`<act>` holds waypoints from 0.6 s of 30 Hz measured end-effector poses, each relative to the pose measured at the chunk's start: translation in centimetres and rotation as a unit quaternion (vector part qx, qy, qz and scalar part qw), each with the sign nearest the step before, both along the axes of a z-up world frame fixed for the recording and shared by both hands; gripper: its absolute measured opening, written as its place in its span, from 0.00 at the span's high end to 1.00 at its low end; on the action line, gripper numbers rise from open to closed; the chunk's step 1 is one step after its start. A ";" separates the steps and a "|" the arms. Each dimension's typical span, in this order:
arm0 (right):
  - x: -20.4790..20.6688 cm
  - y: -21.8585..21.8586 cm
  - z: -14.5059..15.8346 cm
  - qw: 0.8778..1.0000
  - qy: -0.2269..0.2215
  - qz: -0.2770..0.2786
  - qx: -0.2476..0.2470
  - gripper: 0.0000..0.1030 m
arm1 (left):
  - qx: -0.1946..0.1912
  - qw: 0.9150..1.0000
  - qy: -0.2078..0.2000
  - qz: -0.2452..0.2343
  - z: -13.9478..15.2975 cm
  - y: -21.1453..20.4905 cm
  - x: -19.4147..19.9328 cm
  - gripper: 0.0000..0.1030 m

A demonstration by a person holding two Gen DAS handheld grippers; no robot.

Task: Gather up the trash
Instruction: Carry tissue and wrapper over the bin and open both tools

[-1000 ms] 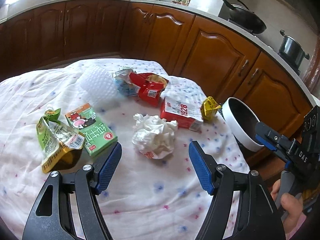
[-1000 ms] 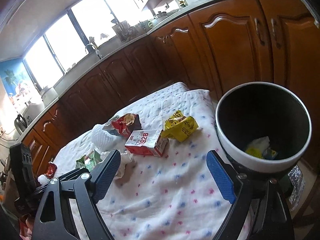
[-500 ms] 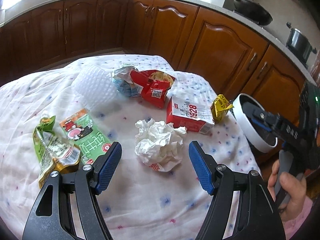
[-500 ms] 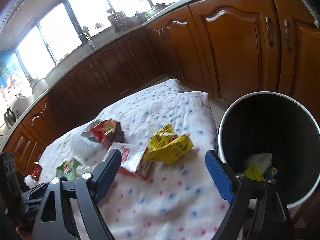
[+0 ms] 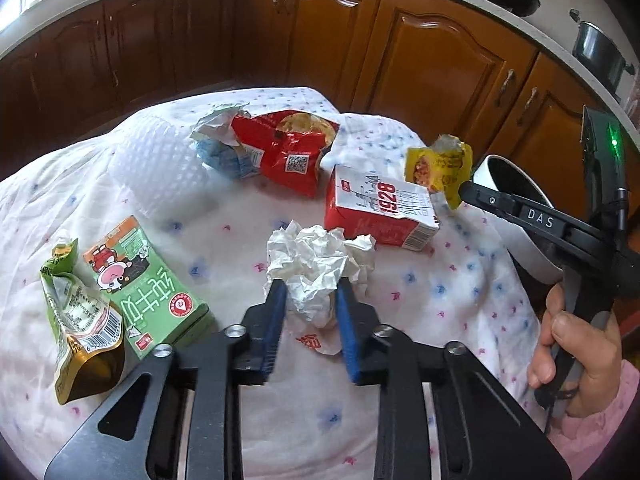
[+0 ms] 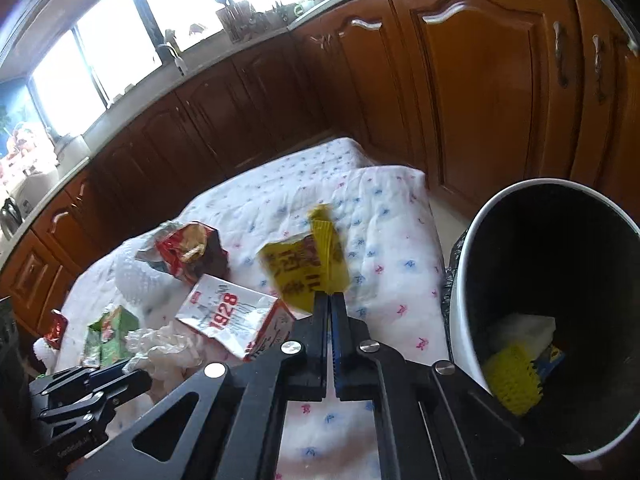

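Observation:
My left gripper (image 5: 311, 292) is shut on a crumpled white paper ball (image 5: 320, 264) on the patterned tablecloth (image 5: 440, 292). My right gripper (image 6: 330, 298) is shut on a yellow snack wrapper (image 6: 304, 266) and holds it up above the cloth; the wrapper also shows in the left wrist view (image 5: 438, 166). A white bin with a dark inside (image 6: 464, 280) stands off the table's right edge, with a yellow sponge (image 6: 510, 376) and other trash in it. A red-and-white "1928" carton (image 5: 380, 208) lies behind the paper ball.
A red snack bag (image 5: 288, 148), a blue-white wrapper (image 5: 224, 148), white foam netting (image 5: 160, 164), a green carton (image 5: 144, 280) and a green pouch (image 5: 76, 320) lie on the cloth. Wooden kitchen cabinets (image 5: 432, 52) run behind and to the right.
My left gripper has closed on the paper ball. My right gripper has moved to the yellow wrapper, closed on it and lifted it off the cloth.

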State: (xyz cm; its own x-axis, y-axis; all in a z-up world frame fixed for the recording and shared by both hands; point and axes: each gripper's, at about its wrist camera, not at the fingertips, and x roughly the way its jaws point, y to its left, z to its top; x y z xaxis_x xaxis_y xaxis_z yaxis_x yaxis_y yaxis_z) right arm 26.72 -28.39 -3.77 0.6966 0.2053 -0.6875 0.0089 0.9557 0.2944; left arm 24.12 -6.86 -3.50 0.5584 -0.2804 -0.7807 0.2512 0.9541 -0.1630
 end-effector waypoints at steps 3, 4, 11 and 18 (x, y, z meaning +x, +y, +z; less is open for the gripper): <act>-1.2 -0.2 0.7 1.000 -0.010 0.003 0.007 0.99 | -0.003 1.000 -0.002 -0.003 0.3 0.1 -0.3 0.83; -1.5 -0.2 1.0 1.000 -0.014 0.003 0.007 0.99 | -0.006 1.000 -0.004 -0.005 0.5 0.1 -0.5 0.83; -5.3 -1.7 2.8 0.999 -0.040 -0.010 0.021 0.99 | -0.026 0.999 -0.032 -0.014 2.9 0.0 -1.8 0.84; -9.0 -4.1 4.5 0.997 -0.059 -0.034 0.023 0.99 | -0.037 0.998 -0.049 -0.034 4.4 -2.2 -2.3 0.85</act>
State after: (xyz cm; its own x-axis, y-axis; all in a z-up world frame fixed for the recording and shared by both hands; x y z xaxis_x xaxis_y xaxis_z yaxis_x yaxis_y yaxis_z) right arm 17.68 -32.53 0.70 0.7852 0.1834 -0.5915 0.0368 0.9396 0.3402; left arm 21.78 -9.04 0.90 0.6090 -0.3753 -0.6987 0.3335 0.9205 -0.2038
